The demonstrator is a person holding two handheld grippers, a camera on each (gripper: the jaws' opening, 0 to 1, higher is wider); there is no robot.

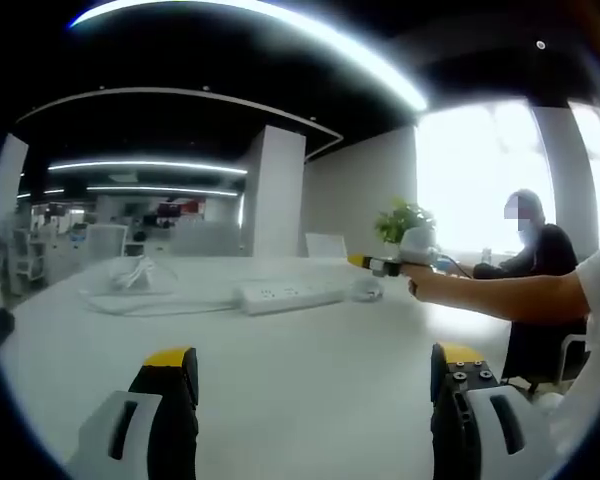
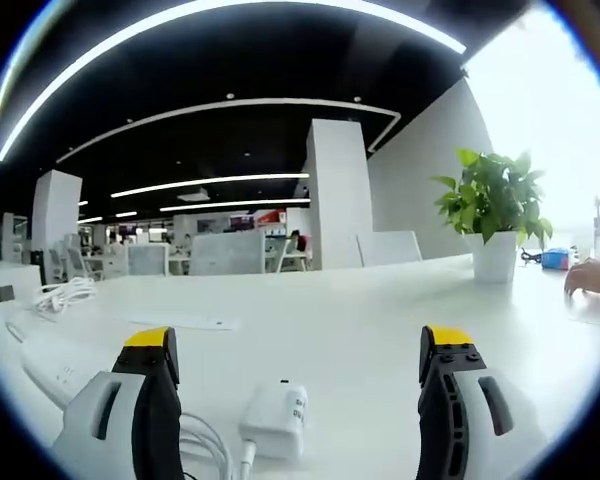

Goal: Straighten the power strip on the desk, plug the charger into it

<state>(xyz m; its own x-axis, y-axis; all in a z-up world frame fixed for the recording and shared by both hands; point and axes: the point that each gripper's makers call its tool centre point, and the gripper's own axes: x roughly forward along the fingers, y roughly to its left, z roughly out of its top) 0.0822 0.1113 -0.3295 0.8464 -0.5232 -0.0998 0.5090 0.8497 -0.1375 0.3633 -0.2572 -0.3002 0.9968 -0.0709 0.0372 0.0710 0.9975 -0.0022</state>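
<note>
A white power strip (image 1: pixel 290 295) lies at an angle on the white desk (image 1: pixel 310 390), well ahead of my left gripper (image 1: pixel 315 370), which is open and holds nothing. Its cable lies coiled (image 1: pixel 130 275) to the left. The white charger (image 1: pixel 365 290) rests at the strip's right end. My right gripper (image 1: pixel 380 265) comes in from the right just above it, on a person's outstretched arm. In the right gripper view the charger (image 2: pixel 275 420) and its cord (image 2: pixel 205 435) lie low between the jaws of the open right gripper (image 2: pixel 298 345), and the power strip (image 2: pixel 50 365) runs at far left.
A potted plant (image 2: pixel 495 215) in a white pot stands on the desk at right, with a hand (image 2: pixel 585 275) resting beyond it. A seated person (image 1: pixel 535 250) is at the desk's far right. A flat white item (image 2: pixel 180 322) lies mid-desk. Bare desk lies in front of the left gripper.
</note>
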